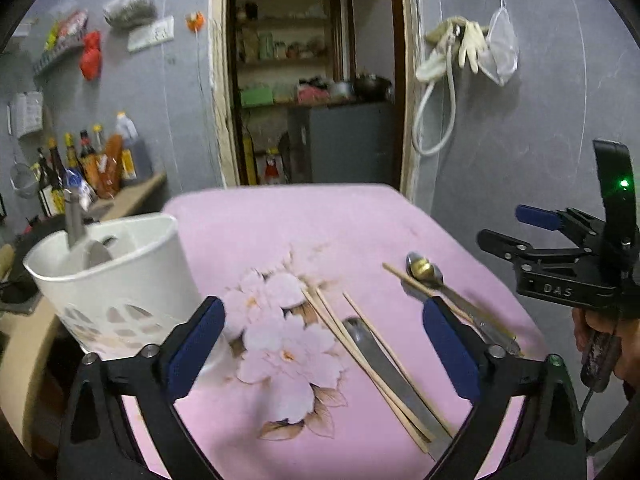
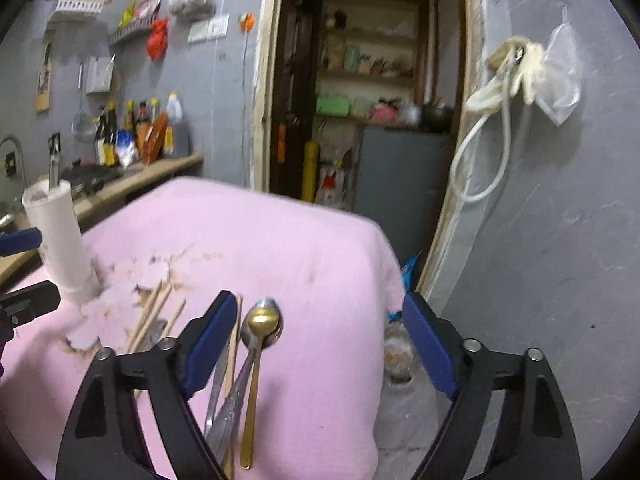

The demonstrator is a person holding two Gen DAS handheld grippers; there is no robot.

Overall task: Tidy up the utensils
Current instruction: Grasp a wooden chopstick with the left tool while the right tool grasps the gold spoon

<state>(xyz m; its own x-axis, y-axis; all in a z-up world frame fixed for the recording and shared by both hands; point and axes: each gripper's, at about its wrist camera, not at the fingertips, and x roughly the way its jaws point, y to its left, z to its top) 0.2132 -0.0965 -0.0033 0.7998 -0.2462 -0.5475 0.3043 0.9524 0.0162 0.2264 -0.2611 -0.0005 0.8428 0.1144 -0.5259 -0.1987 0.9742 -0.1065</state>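
Observation:
A white plastic utensil holder stands at the left of the pink cloth, with one metal utensil upright in it; it shows far left in the right wrist view. Several wooden chopsticks and a steel knife lie between my left gripper's fingers. A gold spoon lies on a silver spoon beside another chopstick. My left gripper is open and empty above the cloth. My right gripper is open and empty over the spoons; it shows at the right in the left wrist view.
The pink flowered cloth covers a small table whose right edge drops to the floor. A counter with sauce bottles runs along the left wall. A doorway opens behind the table.

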